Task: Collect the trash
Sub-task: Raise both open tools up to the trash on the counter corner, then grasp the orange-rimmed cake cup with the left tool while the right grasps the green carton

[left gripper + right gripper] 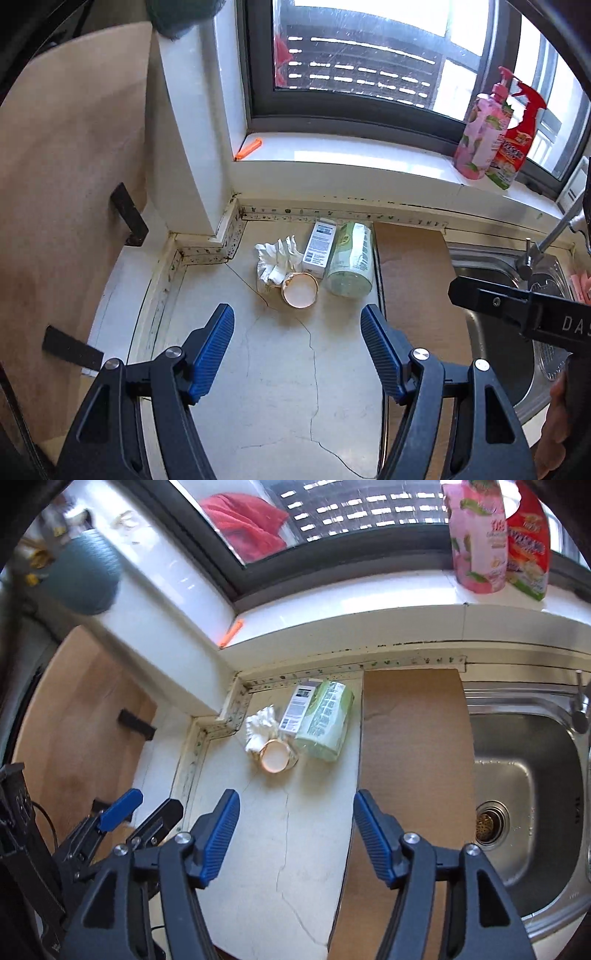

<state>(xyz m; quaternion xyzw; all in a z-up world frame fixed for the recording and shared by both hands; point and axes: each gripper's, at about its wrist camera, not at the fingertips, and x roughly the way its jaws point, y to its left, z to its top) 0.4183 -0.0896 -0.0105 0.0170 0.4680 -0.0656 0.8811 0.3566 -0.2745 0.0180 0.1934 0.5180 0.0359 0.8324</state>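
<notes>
Cracked cream stone desk [280, 387] is carrying the trash in one cluster near the back wall: crumpled white tissue [275, 258], tipped paper cup [300, 290], white carton [320, 248], green wipes pack [351, 260]. Left gripper [297, 321] and right gripper [295, 805] are hovering short of the cluster, jaws wide and holding nothing, apparently positioned for a first pick.

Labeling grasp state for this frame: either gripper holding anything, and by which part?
Nothing is held. The left gripper and right gripper are both open and empty, short of the tissue, cup, box and wipes pack.
</notes>
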